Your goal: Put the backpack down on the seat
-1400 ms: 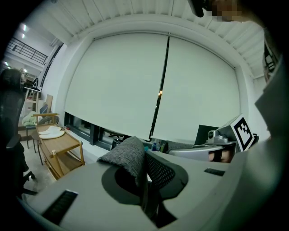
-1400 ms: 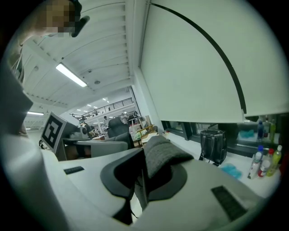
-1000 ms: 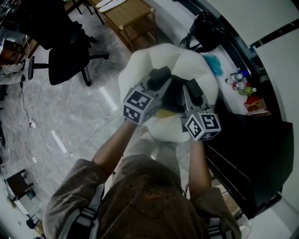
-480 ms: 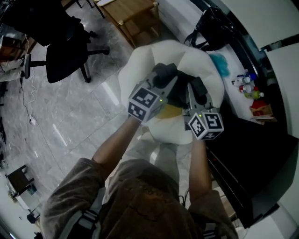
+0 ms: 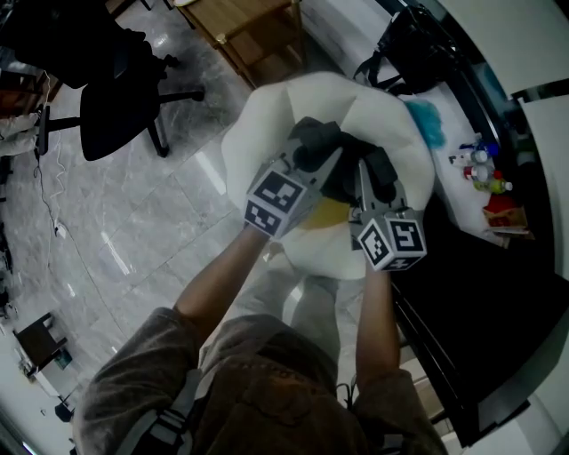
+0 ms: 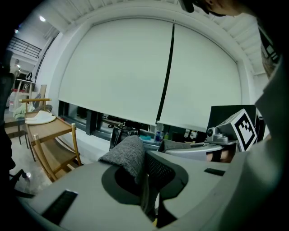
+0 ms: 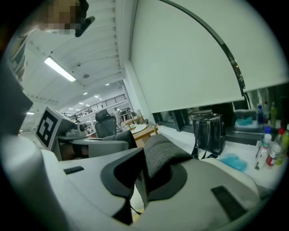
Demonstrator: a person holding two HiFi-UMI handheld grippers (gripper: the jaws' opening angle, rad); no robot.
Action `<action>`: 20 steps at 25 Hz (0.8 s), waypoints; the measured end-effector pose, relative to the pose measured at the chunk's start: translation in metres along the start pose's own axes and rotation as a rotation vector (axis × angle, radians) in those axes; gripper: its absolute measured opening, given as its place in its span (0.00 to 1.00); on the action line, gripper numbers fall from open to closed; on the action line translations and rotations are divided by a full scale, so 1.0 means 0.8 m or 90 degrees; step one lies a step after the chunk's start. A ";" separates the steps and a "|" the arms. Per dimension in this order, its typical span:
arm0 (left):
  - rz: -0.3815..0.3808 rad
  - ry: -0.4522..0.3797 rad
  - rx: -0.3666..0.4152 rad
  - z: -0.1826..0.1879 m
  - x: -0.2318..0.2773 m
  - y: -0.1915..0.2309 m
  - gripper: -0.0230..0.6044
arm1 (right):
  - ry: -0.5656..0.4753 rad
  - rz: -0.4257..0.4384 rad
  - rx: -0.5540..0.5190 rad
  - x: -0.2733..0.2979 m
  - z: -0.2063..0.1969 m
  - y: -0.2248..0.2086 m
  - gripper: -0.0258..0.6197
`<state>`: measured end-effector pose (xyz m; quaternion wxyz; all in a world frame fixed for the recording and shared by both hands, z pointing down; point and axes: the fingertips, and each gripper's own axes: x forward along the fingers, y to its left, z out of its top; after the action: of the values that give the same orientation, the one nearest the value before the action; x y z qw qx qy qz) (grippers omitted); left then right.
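Note:
In the head view both grippers hold a dark grey backpack by its grey fabric straps, over a white rounded seat. A yellow patch of the backpack shows below the grippers. My left gripper is shut on one strap, which bulges out between its jaws in the left gripper view. My right gripper is shut on the other strap. The two grippers stand close side by side. Most of the backpack's body is hidden under them.
A black handbag stands on the white ledge by the window, with a blue cloth and bottles further right. A wooden table and a black office chair stand on the marble floor at left.
Both grippers have shifted slightly with the backpack over the white seat. Their hold on the straps is unchanged.

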<state>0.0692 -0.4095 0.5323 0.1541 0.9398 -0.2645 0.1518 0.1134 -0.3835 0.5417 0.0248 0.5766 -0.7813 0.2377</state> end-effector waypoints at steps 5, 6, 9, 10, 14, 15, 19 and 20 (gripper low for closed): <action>-0.002 -0.001 -0.001 -0.009 0.007 -0.003 0.09 | -0.006 -0.007 0.012 0.002 -0.008 -0.007 0.09; -0.002 0.001 -0.002 -0.011 0.008 -0.003 0.09 | -0.005 -0.008 0.011 0.003 -0.010 -0.008 0.09; 0.004 0.004 -0.007 -0.014 0.011 0.001 0.09 | -0.003 -0.016 0.011 0.004 -0.017 -0.012 0.09; 0.007 0.005 -0.006 -0.016 0.013 0.003 0.09 | -0.003 -0.019 0.012 0.005 -0.019 -0.014 0.09; 0.010 0.006 -0.001 -0.028 0.023 0.006 0.09 | -0.001 -0.030 0.018 0.012 -0.034 -0.022 0.09; 0.008 0.007 -0.002 -0.032 0.026 0.006 0.09 | -0.001 -0.033 0.023 0.014 -0.038 -0.024 0.09; 0.008 0.009 -0.010 -0.051 0.035 0.005 0.09 | -0.004 -0.043 0.039 0.021 -0.053 -0.035 0.09; 0.008 0.010 -0.011 -0.056 0.038 0.006 0.09 | -0.004 -0.044 0.041 0.023 -0.056 -0.037 0.09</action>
<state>0.0822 -0.4104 0.5849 0.1633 0.9356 -0.2704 0.1577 0.1233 -0.3884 0.5973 0.0117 0.6048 -0.7527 0.2601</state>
